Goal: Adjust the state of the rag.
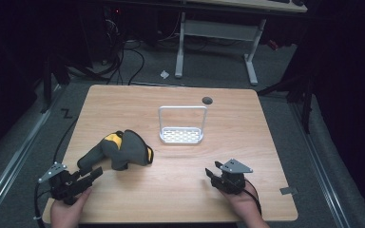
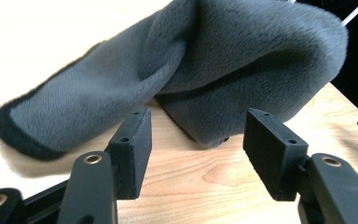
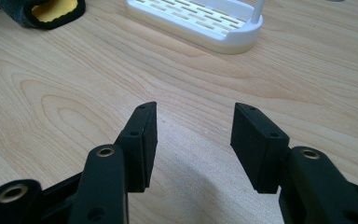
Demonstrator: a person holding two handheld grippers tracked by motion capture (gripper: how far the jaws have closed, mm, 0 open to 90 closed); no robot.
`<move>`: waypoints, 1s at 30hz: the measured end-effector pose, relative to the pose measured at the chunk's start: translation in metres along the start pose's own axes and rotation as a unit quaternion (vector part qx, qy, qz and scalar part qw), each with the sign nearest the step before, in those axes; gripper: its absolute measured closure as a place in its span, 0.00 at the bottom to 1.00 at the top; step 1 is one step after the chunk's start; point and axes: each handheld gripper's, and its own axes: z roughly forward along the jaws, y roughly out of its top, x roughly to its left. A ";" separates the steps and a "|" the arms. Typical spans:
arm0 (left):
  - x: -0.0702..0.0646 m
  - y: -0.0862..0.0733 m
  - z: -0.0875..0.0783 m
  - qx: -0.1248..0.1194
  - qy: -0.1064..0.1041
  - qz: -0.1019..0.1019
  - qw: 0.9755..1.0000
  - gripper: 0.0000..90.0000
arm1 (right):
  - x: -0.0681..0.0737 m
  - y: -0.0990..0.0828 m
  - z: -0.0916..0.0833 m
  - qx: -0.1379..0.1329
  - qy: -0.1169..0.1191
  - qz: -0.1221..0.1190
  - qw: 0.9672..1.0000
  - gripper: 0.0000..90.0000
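Observation:
A grey plush cloth item with yellow lining (image 1: 122,149) lies crumpled on the left half of the wooden table (image 1: 171,199). In the left gripper view its grey fleece (image 2: 205,70) looms just beyond the jaws. My left gripper (image 1: 95,174) rests at the front left, open, its tips a little short of the cloth, with nothing between them (image 2: 196,149). My right gripper (image 1: 211,175) sits at the front right, open over bare wood (image 3: 193,140). A white slotted rack with a tall wire handle (image 1: 182,127) stands mid-table; its base (image 3: 200,21) lies ahead of the right gripper.
A dark round grommet (image 1: 207,100) is set in the table near the back edge. A white desk frame (image 1: 216,42) and cables (image 1: 123,57) stand on the floor behind. A grey tag (image 1: 288,191) sits by the front right corner.

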 end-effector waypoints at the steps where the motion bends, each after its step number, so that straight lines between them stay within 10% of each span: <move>1: -0.002 0.003 -0.002 -0.005 -0.002 0.000 1.000 0.46 | 0.000 0.000 0.000 0.000 0.000 0.000 1.000 0.57; 19: -0.054 0.084 0.029 -0.017 -0.021 0.072 0.997 0.25 | -0.001 0.000 -0.001 0.000 0.000 0.001 1.000 0.56; 23: -0.048 0.086 0.058 0.066 0.008 0.073 0.995 0.25 | -0.001 0.000 -0.001 0.001 0.003 0.001 1.000 0.56; 30: -0.022 0.056 0.079 0.162 0.045 0.063 0.984 0.51 | 0.001 0.000 -0.001 0.001 0.005 -0.005 1.000 0.56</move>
